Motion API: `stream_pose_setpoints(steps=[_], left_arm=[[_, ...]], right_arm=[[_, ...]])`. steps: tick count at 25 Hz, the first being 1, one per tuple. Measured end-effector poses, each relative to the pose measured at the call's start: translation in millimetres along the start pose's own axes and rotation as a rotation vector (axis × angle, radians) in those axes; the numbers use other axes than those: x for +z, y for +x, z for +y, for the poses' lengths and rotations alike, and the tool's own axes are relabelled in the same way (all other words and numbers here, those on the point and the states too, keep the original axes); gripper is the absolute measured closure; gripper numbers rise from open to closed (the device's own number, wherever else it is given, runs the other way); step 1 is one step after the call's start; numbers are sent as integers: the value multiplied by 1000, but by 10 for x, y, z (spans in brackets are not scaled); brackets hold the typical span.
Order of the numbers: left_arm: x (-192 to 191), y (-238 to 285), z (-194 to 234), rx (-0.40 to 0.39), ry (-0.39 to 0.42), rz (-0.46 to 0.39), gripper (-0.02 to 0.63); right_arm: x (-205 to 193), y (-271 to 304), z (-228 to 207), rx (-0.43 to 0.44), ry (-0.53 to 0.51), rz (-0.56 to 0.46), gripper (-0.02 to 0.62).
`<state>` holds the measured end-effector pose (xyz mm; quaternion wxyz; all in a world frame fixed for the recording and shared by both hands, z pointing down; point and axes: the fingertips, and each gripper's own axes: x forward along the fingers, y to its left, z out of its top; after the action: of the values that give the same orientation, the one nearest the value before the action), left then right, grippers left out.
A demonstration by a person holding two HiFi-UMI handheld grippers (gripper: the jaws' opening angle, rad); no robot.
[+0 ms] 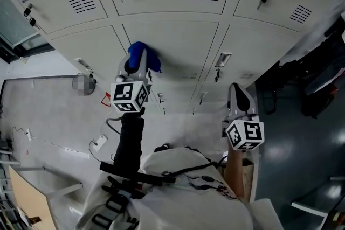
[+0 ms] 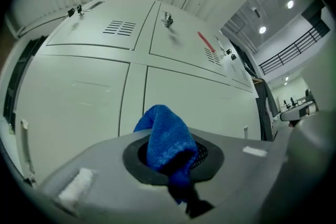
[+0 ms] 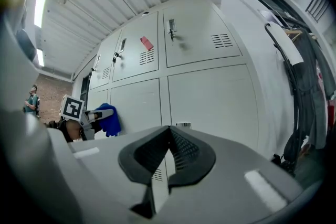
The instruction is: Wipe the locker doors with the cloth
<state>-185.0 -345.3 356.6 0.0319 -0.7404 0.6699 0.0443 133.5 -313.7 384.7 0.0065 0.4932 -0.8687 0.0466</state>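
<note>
— Where's the blue cloth (image 2: 167, 136)?
— It's bunched in the left gripper (image 1: 137, 62), whose fingers pinch it. It's held up at the lower middle locker door (image 1: 178, 46), but I can't tell whether it touches the door.
— And the right gripper (image 3: 169, 131)?
— It's off to the side, well apart from the cloth. Its fingers are pressed together at the tips with nothing between them, pointing toward the lower right locker door (image 3: 210, 97).
</note>
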Motion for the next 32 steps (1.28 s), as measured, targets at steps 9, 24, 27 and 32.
stream_pose_setpoints(steps=[9,24,27,32], left_arm=[[103,-120,-457,-43,-47,-38,571],[-527,626,-2005,-289,-62,74,572],[-537,655,-1954,-281,-38,71,572],[-591,498,-1518,-207,-19,74,574]], right_arm=[[-25,-65,102,11,-10,11,594],[-79,-746,-419,-163,-32,61,594],[-114,-783,-495,-182,-25,69,594],[-93,-612,-404,-134,-26,58,594]])
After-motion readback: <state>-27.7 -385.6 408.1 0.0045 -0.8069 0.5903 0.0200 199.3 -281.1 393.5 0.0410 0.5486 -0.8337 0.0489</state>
